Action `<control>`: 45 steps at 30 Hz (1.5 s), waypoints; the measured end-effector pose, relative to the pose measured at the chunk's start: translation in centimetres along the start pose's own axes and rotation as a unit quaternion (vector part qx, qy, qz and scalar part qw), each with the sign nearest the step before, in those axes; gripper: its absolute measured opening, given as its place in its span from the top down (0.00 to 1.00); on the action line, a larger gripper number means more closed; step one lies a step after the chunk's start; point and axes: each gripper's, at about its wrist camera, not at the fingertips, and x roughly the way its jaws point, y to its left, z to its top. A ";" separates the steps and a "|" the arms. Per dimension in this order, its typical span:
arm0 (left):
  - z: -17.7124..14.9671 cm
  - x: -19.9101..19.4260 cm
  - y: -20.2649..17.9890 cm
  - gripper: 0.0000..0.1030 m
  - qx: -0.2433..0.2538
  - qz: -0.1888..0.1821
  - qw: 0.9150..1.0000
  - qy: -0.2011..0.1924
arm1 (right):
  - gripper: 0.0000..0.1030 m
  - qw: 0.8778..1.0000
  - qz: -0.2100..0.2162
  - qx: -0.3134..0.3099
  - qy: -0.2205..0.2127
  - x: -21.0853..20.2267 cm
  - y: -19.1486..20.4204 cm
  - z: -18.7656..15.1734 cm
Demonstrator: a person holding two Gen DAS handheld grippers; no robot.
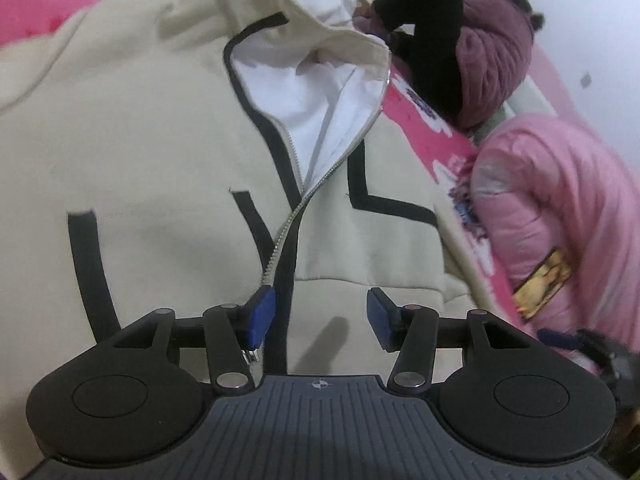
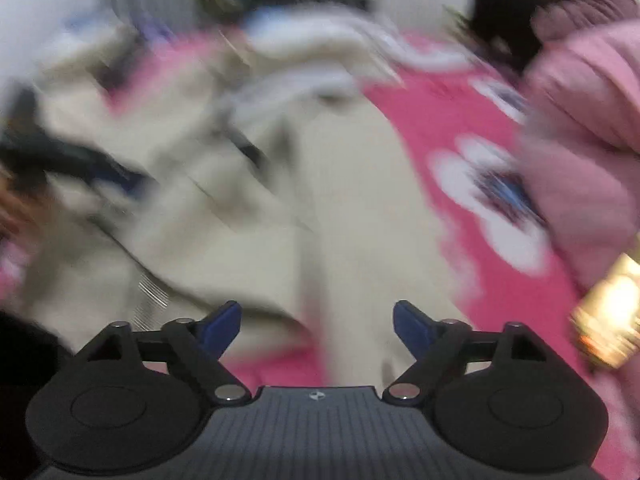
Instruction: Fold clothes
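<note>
A cream zip-up jacket (image 1: 168, 152) with black trim and a white lining lies front up on a pink blanket (image 1: 424, 132). Its zipper (image 1: 296, 208) is undone at the top and the collar is spread apart. My left gripper (image 1: 320, 316) hovers over the jacket's lower front, open, its blue pads on either side of the black placket with no cloth pinched. In the badly blurred right wrist view, my right gripper (image 2: 316, 328) stands wide open above the jacket's (image 2: 248, 208) cream cloth near the blanket (image 2: 460, 216). Nothing sits between its pads.
A pink padded coat (image 1: 560, 208) with a gold label lies at the right edge of the bed. Behind it sit a maroon padded garment (image 1: 496, 52) and a black one (image 1: 424, 20). More pale clothes (image 2: 320, 36) are heaped at the far side, with a white wall beyond.
</note>
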 end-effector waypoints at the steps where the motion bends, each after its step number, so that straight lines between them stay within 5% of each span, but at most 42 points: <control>1: -0.1 0.1 -0.4 0.51 0.012 0.008 1.000 -0.003 | 0.15 0.999 -0.031 -0.010 0.028 0.6 -0.5 -0.7; 4: -0.6 0.5 -1.4 0.49 0.045 0.034 0.998 -0.008 | 0.31 0.994 -0.068 -0.046 0.074 3.1 -0.6 -2.1; 7: -0.9 1.1 -1.9 0.48 0.060 0.052 0.997 -0.007 | 0.86 0.995 -0.063 -0.034 0.065 3.4 -1.1 -1.5; 12: -1.2 1.4 -2.2 0.48 0.072 0.067 0.995 -0.010 | 0.87 0.988 -0.142 -0.045 -0.027 -0.2 -4.0 4.7; 17: -1.6 1.6 -2.6 0.48 0.088 0.075 0.993 -0.011 | 0.87 0.953 -0.246 -0.081 -0.156 -3.9 -8.9 17.4; 19: -1.7 1.6 -2.7 0.48 0.095 0.077 0.992 -0.011 | 0.76 0.934 -0.284 -0.054 -0.209 -4.6 -11.2 22.9; 21: -1.7 1.6 -2.8 0.48 0.099 0.078 0.992 -0.008 | 0.19 0.917 -0.320 -0.031 -0.237 -4.1 -13.1 27.1; 25: -1.5 1.6 -2.6 0.48 0.098 0.074 0.992 -0.002 | 0.10 0.899 -0.377 -0.046 -0.219 -0.9 -13.7 27.3; 29: -1.3 1.7 -2.4 0.48 0.096 0.067 0.993 0.002 | 0.10 0.929 -0.249 0.003 -0.275 -4.0 -12.5 20.7; 31: -1.2 1.8 -2.4 0.48 0.097 0.066 0.993 0.004 | 0.10 0.936 -0.148 0.017 -0.320 -7.2 -11.3 16.4; 34: -1.1 1.8 -2.4 0.49 0.094 0.066 0.993 0.006 | 0.14 0.944 -0.019 0.044 -0.326 -10.5 -10.1 12.0; 40: -0.8 1.5 -2.2 0.57 0.056 0.078 0.995 -0.002 | 0.35 0.986 0.073 -0.012 -0.147 -4.8 -4.3 5.9; 45: -0.5 1.2 -1.9 0.70 0.024 0.093 0.995 -0.006 | 0.50 0.992 0.059 -0.105 -0.048 1.5 2.7 1.6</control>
